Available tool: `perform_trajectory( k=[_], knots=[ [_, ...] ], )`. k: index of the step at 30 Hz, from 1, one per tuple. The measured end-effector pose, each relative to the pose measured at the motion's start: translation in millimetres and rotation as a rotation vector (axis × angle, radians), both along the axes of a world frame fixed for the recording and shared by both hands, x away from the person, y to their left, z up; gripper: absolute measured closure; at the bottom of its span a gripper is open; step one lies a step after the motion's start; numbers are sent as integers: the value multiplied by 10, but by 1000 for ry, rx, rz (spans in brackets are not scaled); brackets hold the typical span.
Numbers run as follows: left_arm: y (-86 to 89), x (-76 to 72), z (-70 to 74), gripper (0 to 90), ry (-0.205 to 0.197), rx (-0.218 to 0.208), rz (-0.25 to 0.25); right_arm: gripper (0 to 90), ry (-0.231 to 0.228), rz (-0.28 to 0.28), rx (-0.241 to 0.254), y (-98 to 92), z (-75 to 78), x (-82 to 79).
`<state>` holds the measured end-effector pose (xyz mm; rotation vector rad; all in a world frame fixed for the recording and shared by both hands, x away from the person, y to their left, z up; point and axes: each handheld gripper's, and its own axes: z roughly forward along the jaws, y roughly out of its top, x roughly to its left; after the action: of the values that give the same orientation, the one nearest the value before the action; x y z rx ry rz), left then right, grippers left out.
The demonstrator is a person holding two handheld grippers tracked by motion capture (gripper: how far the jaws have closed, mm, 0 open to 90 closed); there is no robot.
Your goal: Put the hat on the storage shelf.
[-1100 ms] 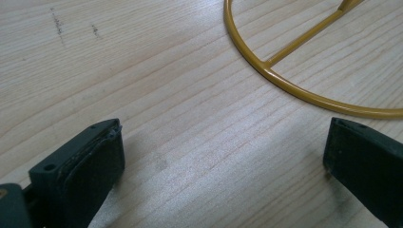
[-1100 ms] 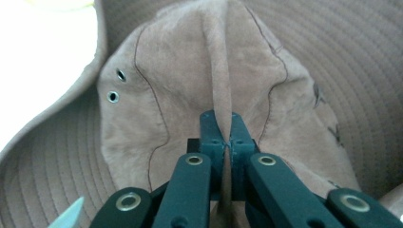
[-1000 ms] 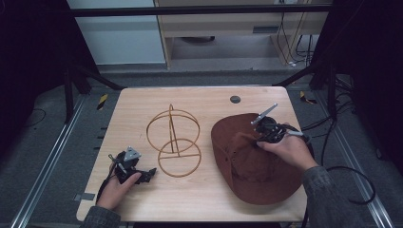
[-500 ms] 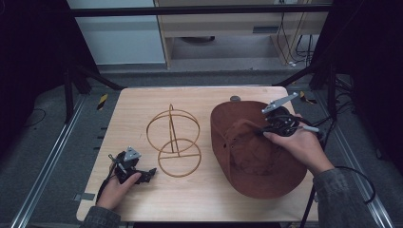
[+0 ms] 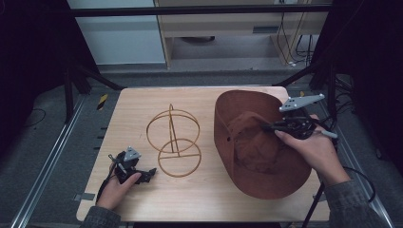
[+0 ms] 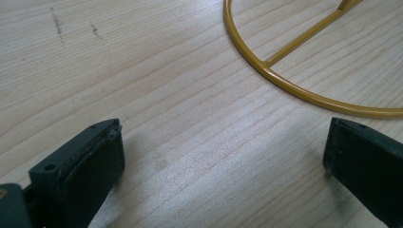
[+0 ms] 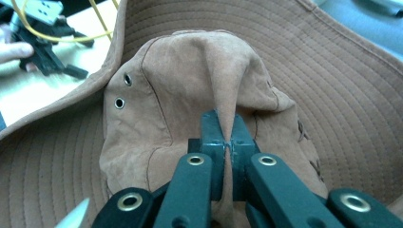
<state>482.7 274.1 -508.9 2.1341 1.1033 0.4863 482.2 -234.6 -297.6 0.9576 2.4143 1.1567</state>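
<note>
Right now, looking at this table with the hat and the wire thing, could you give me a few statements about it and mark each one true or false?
1. The right gripper is pinching a fold of the brown hat. True.
2. The left gripper is clamped on the gold wire stand. False: its jaws are wide apart over bare wood, and the stand's base ring lies just beyond them.
3. The hat is sitting on top of the wire stand. False: the hat is beside the stand, toward the right end of the table.
4. The hat has two small metal-rimmed holes in its side. True.
5. The wire stand is lying flat on its side. False: it stands upright on its round base.
</note>
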Motion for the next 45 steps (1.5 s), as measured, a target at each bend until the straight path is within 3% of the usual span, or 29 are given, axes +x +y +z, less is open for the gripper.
perform_trajectory(
  k=[12,22,36,45],
  knots=[
    [1,0,0,0,1,0,-1,892,-101,4,62,86,284,-172],
    [0,-2,0,0,1,0,-1,892,-178,19,84,322,607,-224],
    [-3,-3,-2,0,-1,-4,3,892,-216,36,141,658,707,-147],
    [0,-1,0,0,-2,0,-1,892,-222,55,124,879,836,-72]
  ],
)
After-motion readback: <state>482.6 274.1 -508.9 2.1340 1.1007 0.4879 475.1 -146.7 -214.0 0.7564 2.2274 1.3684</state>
